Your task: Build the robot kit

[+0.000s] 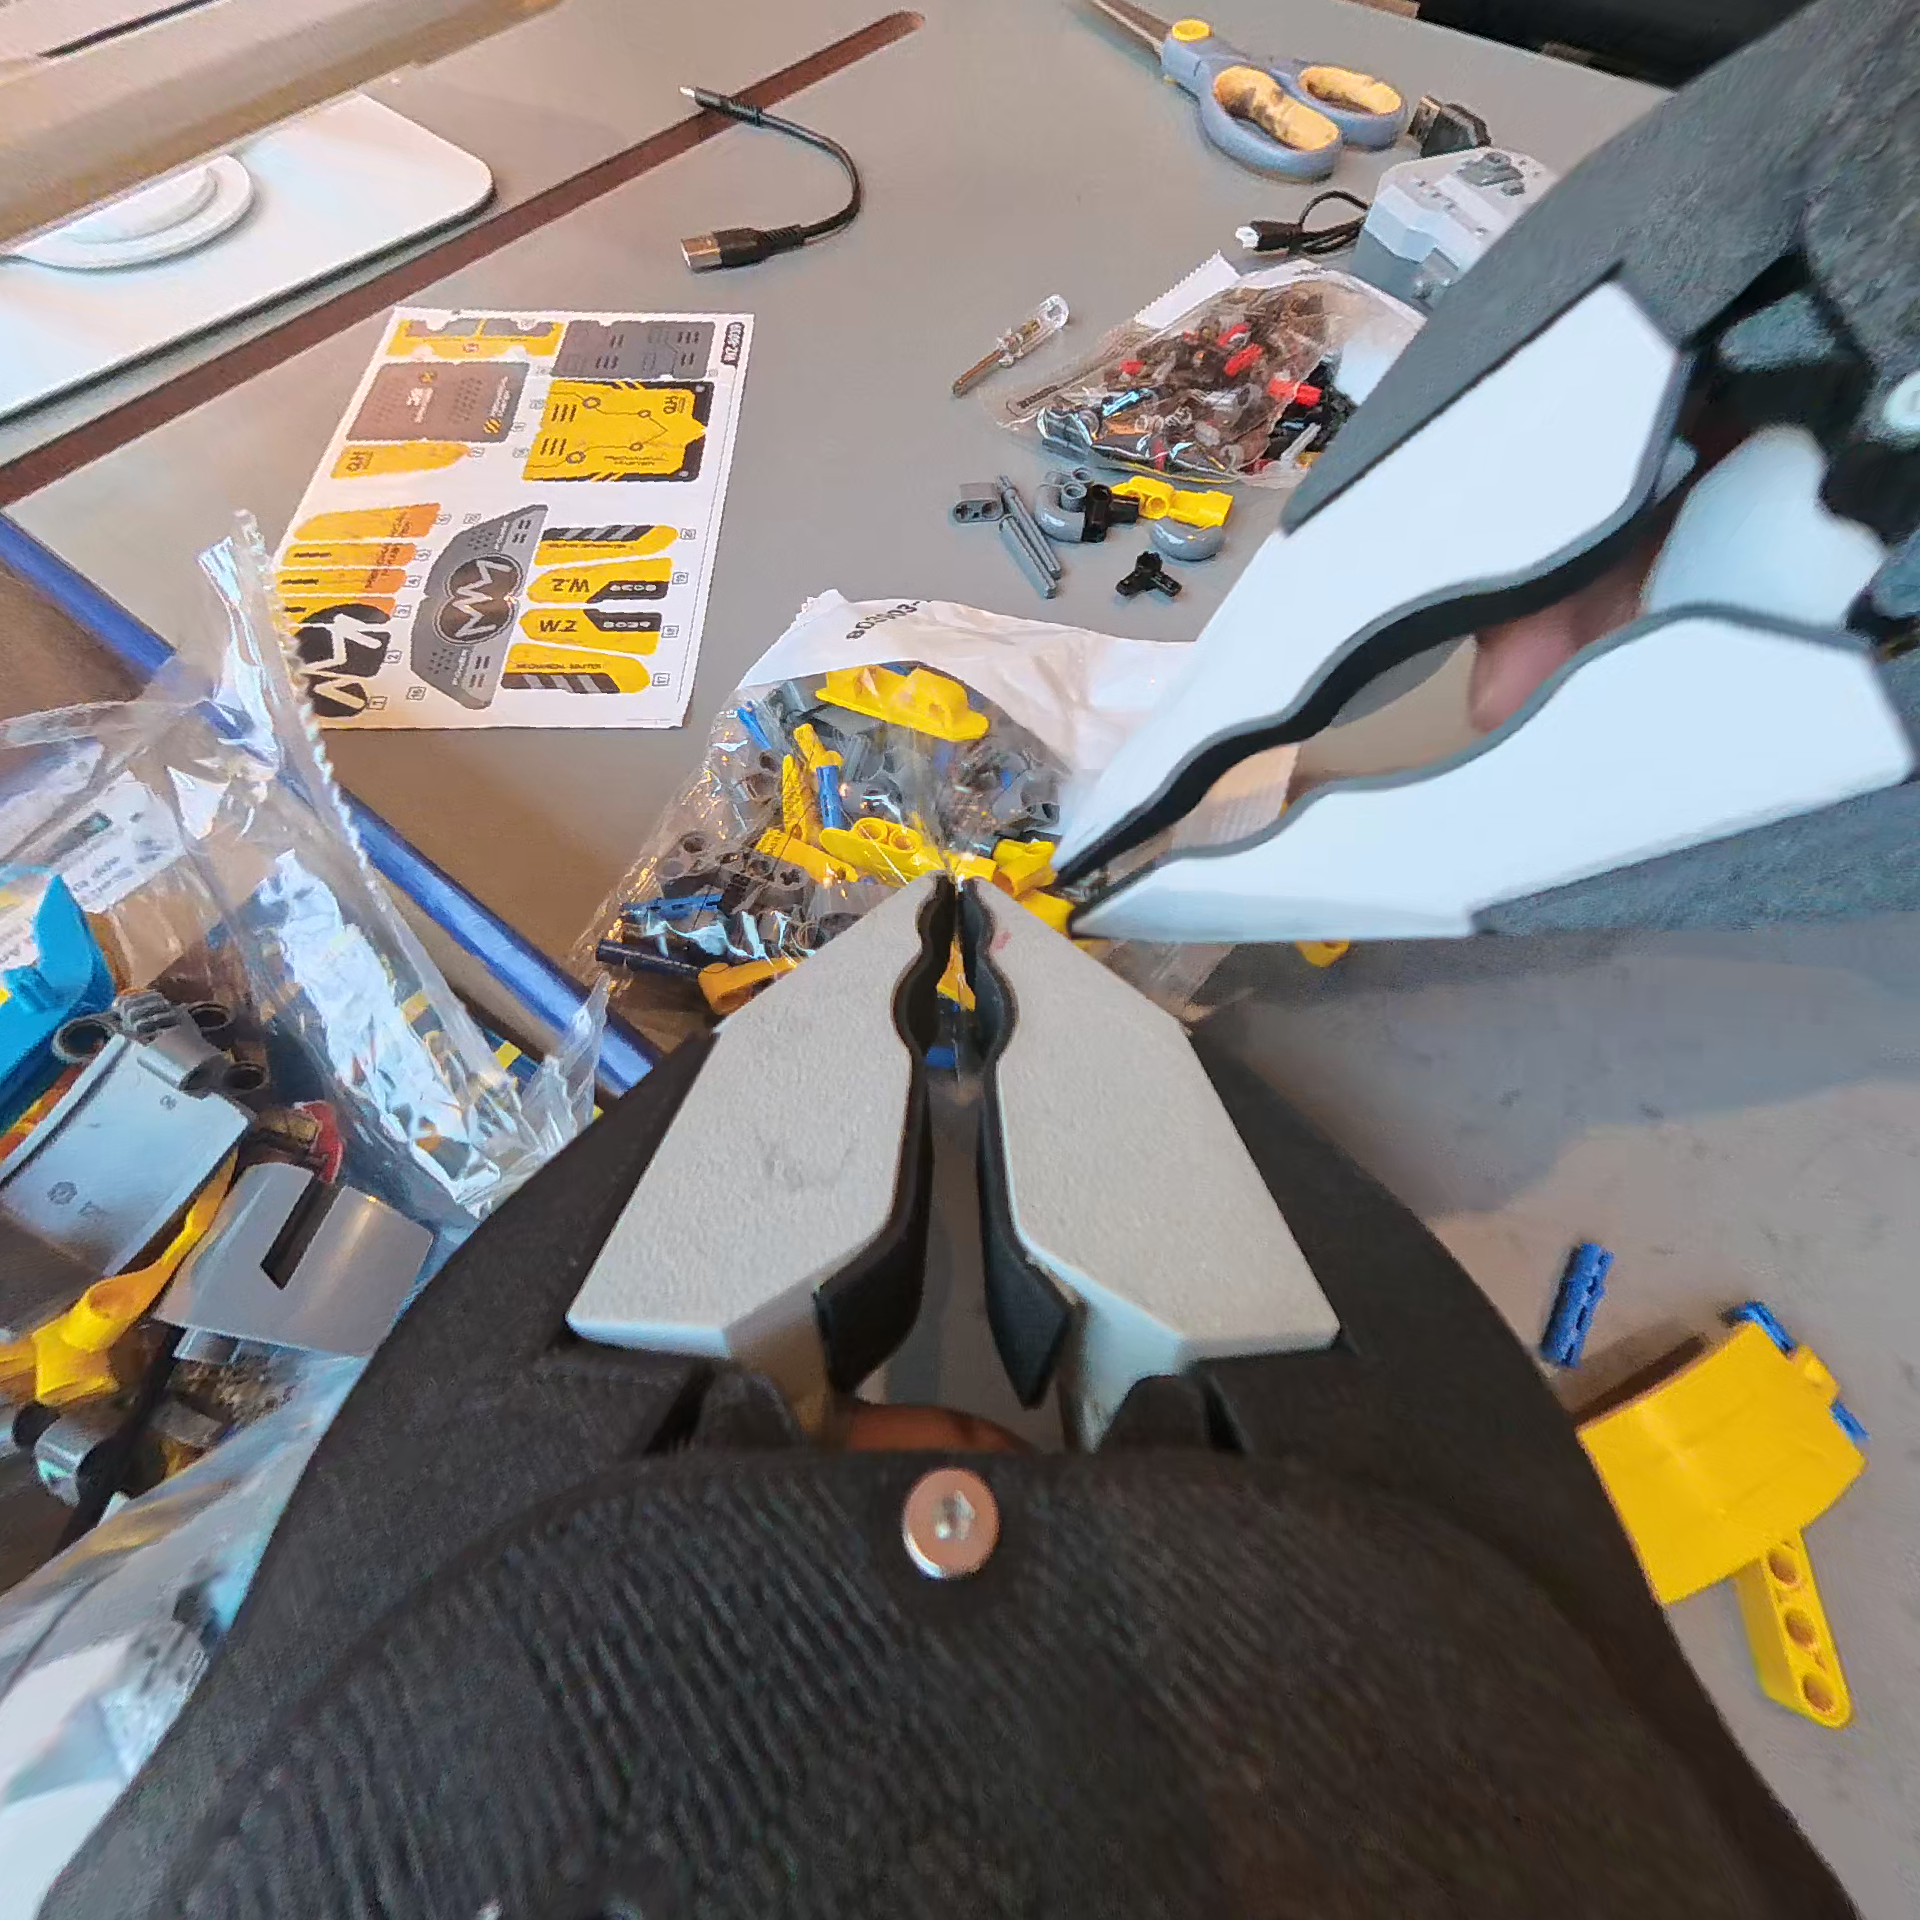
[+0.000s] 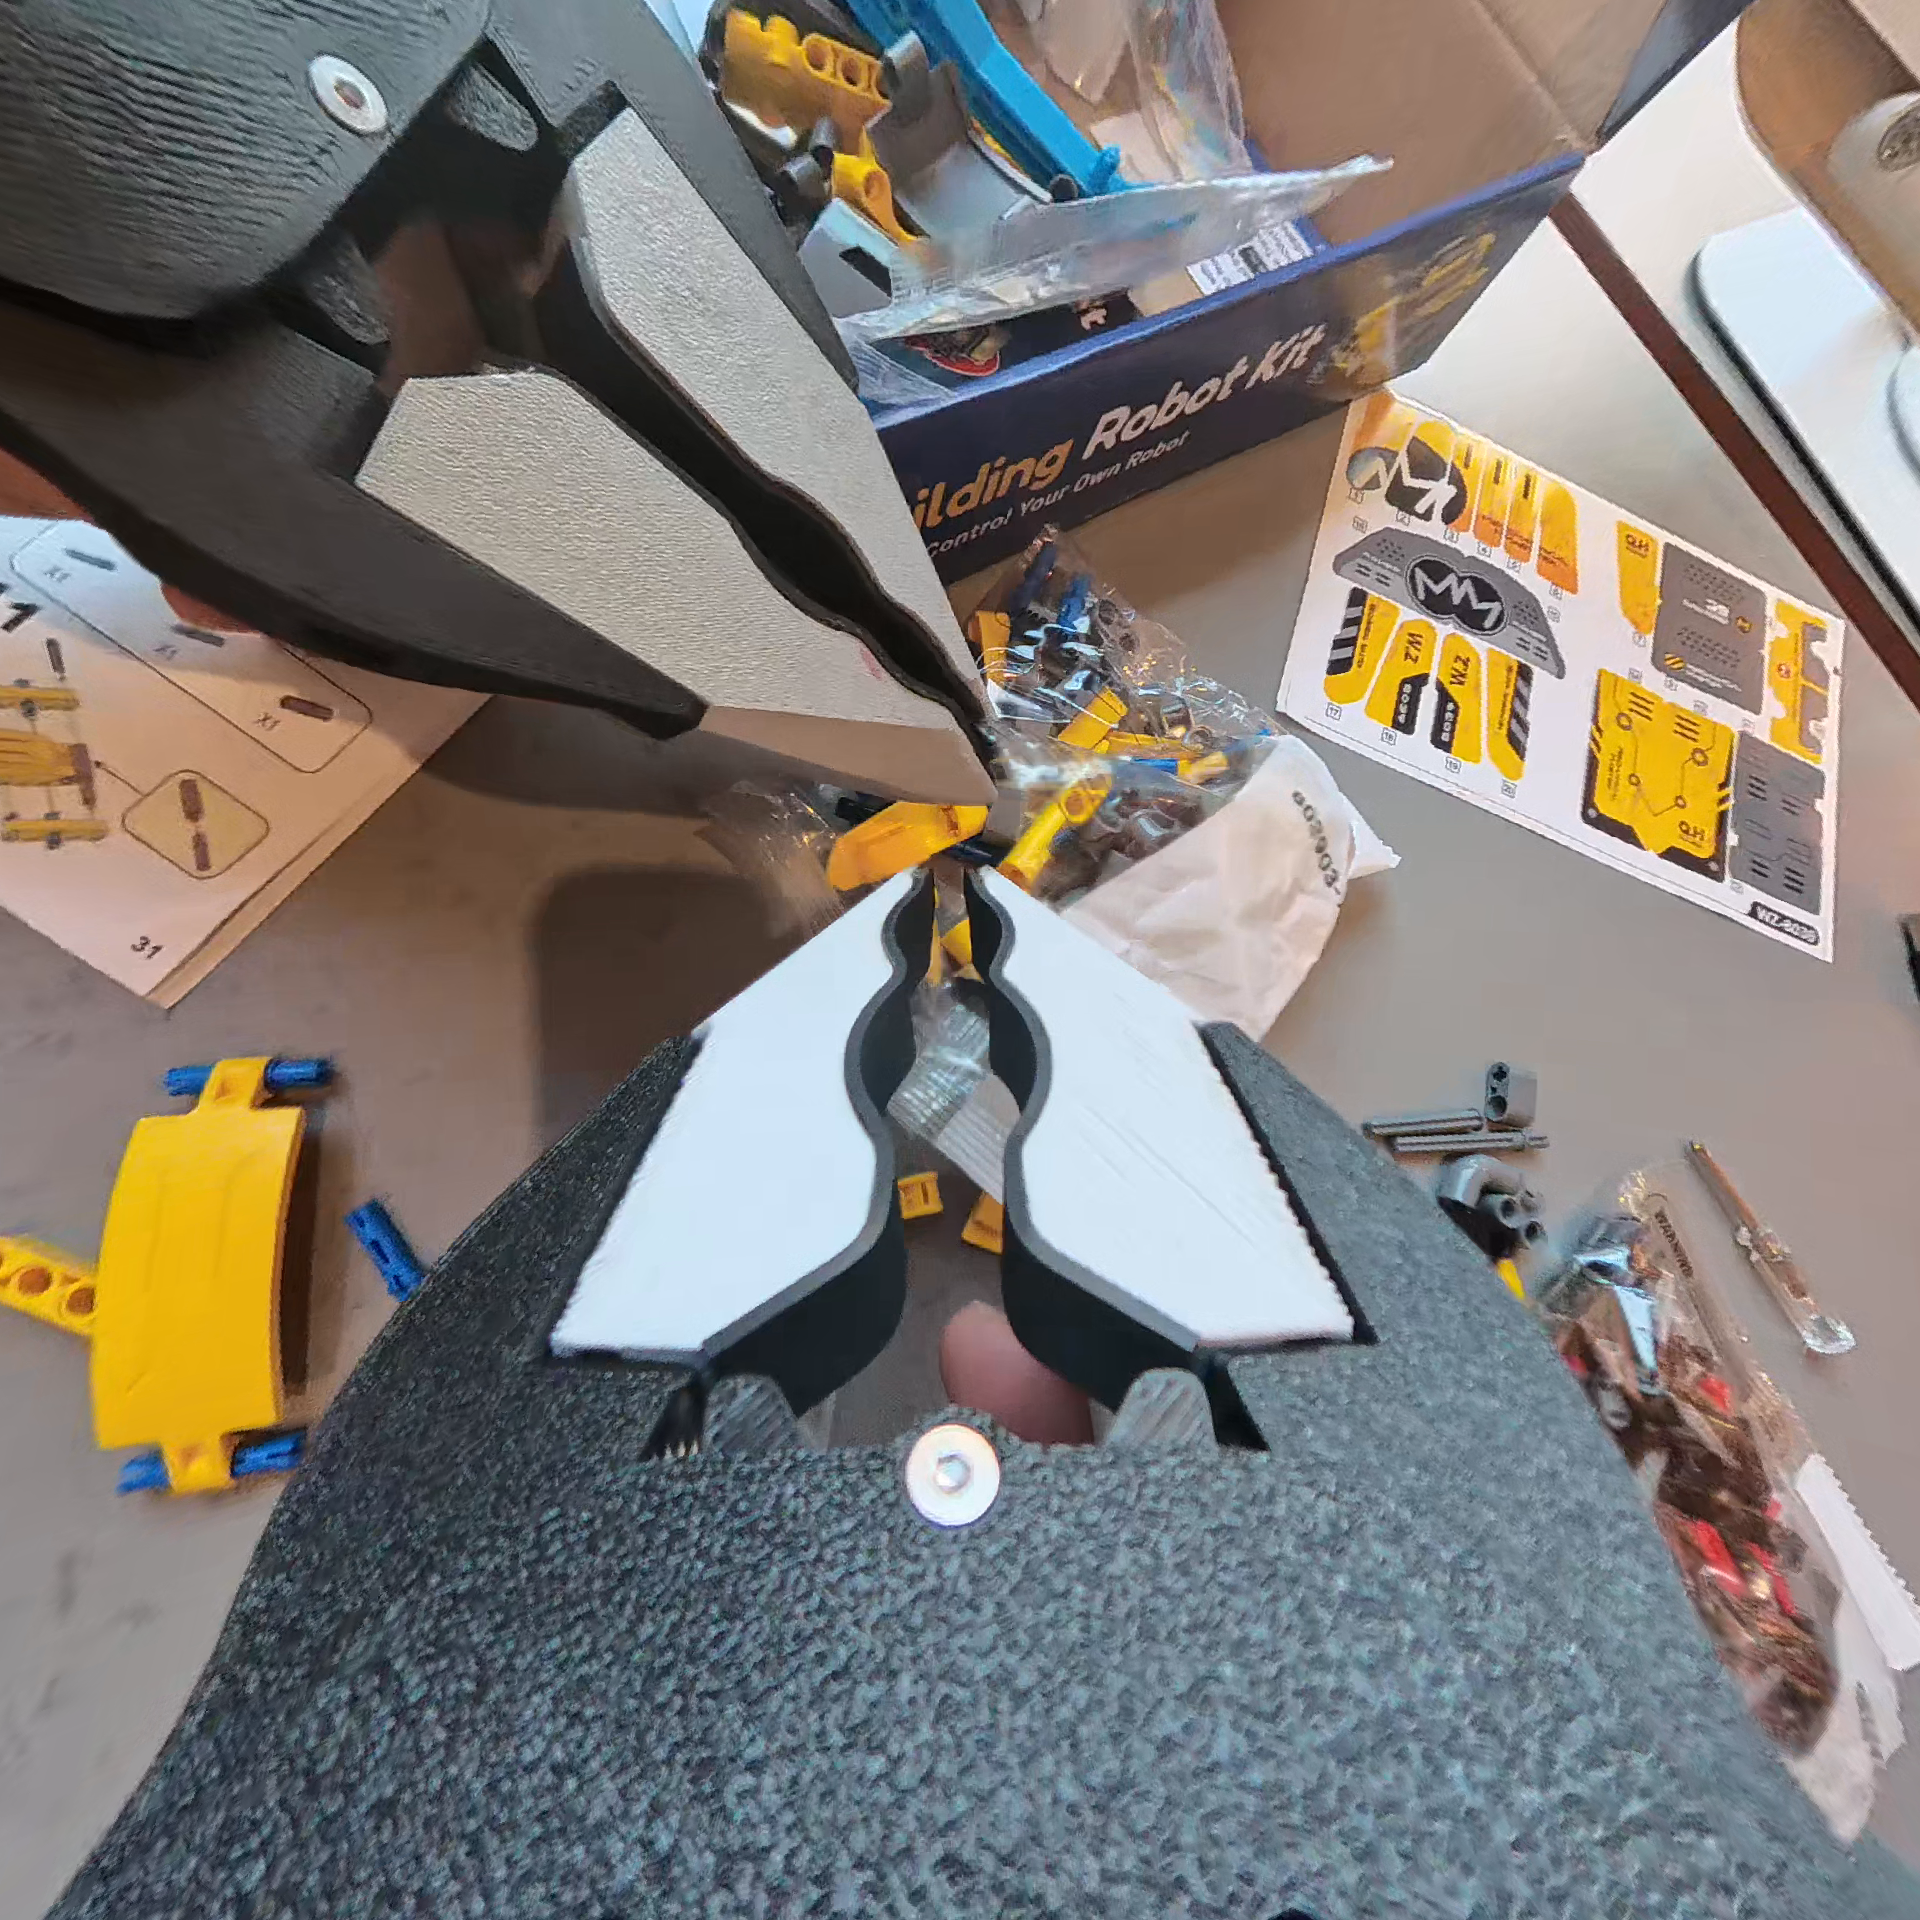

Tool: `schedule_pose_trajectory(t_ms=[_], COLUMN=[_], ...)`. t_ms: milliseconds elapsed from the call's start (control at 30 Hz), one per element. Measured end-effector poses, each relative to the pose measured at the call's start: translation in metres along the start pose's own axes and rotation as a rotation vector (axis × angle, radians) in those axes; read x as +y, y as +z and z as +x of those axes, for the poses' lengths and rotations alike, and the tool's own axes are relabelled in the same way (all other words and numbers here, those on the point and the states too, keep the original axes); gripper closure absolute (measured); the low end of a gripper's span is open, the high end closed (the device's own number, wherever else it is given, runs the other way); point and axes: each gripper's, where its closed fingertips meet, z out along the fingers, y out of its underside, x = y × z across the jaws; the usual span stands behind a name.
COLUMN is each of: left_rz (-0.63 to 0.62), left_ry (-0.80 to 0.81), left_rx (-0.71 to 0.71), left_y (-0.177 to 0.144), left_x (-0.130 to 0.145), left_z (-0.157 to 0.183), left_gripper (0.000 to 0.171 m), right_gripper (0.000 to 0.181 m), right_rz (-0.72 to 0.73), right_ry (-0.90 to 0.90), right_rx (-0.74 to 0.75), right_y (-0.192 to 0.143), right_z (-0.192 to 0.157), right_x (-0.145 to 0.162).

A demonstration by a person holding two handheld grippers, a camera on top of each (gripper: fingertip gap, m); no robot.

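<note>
Your left hand-held gripper (image 1: 954, 888) has its grey jaws pinched together on the clear film of the bag of parts (image 1: 831, 831), a plastic pouch full of yellow, blue and grey building pieces lying on the grey worktop (image 1: 935, 260). Your right hand-held gripper (image 2: 943, 881), the white-jawed one, meets the same bag just beside the left one's tips; its jaws stand narrow, with crinkled film running between them, though whether the tips grip it you cannot tell.

Beyond the left gripper's tips and to their left lies a yellow-and-grey sticker sheet (image 1: 509, 520). Farther left sits an open blue cardboard box (image 2: 1143, 416) holding more bagged pieces. Ahead and to the right of the left gripper are a second bag (image 1: 1195, 395) with dark and red parts, some loose grey pieces (image 1: 1091, 514), and scissors (image 1: 1268, 99) well beyond. Near the left gripper's body, to its right, rests a curved yellow panel (image 1: 1714, 1455). In the right wrist view an instruction booklet (image 2: 156, 779) lies to the left.
</note>
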Motion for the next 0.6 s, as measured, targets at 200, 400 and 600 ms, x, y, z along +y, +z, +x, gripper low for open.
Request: schedule_pose_trajectory(t_ms=[200,400,600], left_rz=[-0.008,-0.012,-0.049], left_ry=[0.015,0.028,0.161], left_rx=[-0.007,-0.052,-0.195], left_y=[0.003,0.0041,0.0052], left_x=[0.0009,-0.0014,0.0001], left_z=[0.0038,0.0025,-0.003], left_gripper=[0.171,0.171,0.171], right_gripper=[0.173,0.174,0.174], right_rz=[-0.019,-0.017,-0.032], right_ry=[-0.028,0.007,0.0], right_rx=[0.003,0.02,0.028], right_y=[0.0054,0.0075,0.0098], right_z=[-0.0042,0.0011,0.0011], right_x=[0.0039,0.0041,0.0061])
